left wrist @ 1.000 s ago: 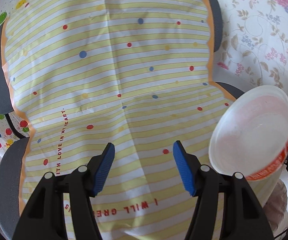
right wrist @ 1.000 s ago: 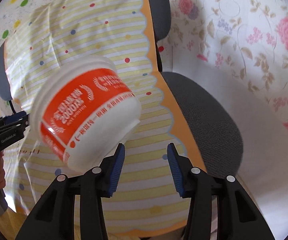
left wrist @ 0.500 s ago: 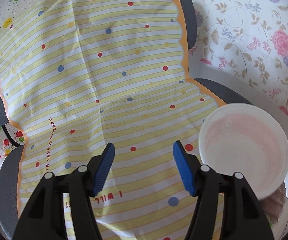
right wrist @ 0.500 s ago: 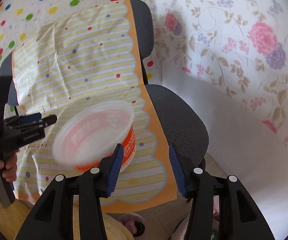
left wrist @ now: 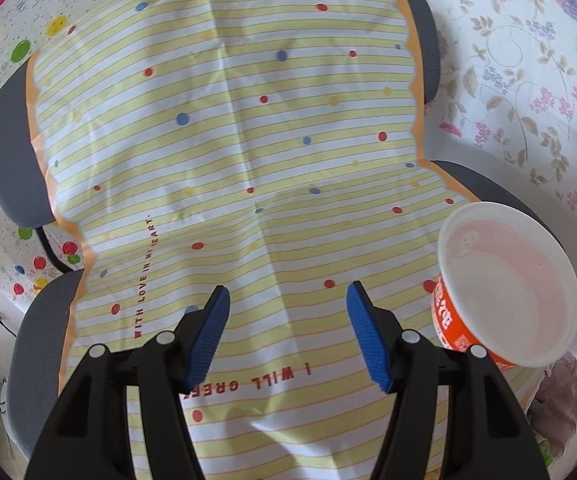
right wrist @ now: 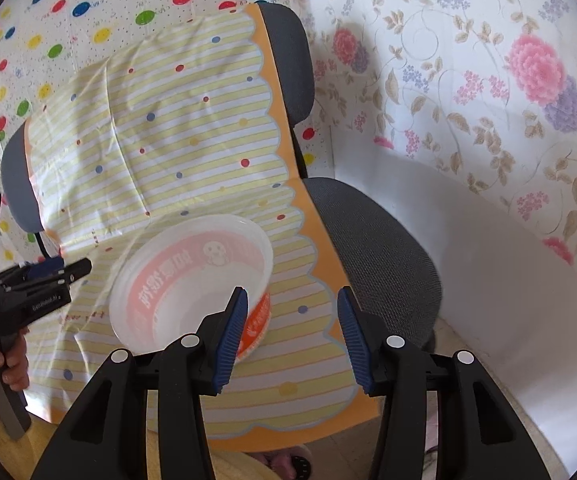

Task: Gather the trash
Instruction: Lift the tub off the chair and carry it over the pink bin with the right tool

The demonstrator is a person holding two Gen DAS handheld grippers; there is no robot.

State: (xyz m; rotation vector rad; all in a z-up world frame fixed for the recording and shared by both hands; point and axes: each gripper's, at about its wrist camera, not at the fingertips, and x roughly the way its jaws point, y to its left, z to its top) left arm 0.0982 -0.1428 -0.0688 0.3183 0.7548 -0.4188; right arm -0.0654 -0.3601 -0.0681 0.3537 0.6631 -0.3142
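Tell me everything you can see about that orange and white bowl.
The bowl is a round disposable container, white plastic by its look, with an orange printed band outside whose lettering glows pink through the wall. It looks empty, mouth up and tilted. It is over the striped cloth that covers the chair; whether it rests there is unclear. The right gripper has one pad at its rim, nothing between the closing jaws.

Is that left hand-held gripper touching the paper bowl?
Apart. The right wrist view shows striped cloth between the left hand-held gripper and the bowl.
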